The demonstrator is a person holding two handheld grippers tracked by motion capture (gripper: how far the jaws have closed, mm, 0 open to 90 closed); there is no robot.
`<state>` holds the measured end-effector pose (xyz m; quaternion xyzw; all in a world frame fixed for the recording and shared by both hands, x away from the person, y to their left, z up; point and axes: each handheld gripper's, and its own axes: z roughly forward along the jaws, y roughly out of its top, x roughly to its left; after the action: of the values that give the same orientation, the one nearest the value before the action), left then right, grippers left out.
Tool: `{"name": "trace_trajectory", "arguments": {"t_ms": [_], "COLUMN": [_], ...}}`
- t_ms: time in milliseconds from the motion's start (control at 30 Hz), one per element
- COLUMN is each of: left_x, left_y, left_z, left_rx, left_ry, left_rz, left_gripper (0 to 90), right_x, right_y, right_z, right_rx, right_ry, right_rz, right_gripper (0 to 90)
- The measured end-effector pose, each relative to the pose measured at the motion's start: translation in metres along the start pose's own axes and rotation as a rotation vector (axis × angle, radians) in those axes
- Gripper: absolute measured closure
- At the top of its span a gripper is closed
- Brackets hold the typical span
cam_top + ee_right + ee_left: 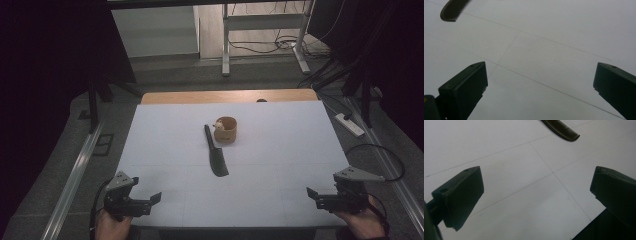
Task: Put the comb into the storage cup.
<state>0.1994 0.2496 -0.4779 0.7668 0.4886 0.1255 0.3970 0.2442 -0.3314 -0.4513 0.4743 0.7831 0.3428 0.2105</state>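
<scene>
With both tools parked at the near corners, left gripper (150, 200) at seven o'clock, right gripper (314, 194) at five, jaws spread wide and empty. Dead centre on the white table (280, 150): flat black comb (215, 151), fine teeth, slim handle pointing to twelve. Just beside its handle, a round tan wooden cup (226, 130). Best approached low, probably pinching the slim handle rather than the teeth.
</scene>
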Motion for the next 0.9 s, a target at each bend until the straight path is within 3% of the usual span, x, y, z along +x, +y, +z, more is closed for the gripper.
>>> {"name": "trace_trajectory", "arguments": {"t_ms": [900], "left_x": [0.0021], "left_y": [0.0013], "left_z": [0.0014], "left_rx": [0.015], "left_ry": [-0.017], "left_rz": [-0.009], "left_gripper": [0.0], "right_x": [0.0032], "right_y": [-0.0002], "right_z": [0.0002], "right_rx": [0.001], "right_ry": [0.02], "right_rz": [-0.038], "right_gripper": [0.0]}}
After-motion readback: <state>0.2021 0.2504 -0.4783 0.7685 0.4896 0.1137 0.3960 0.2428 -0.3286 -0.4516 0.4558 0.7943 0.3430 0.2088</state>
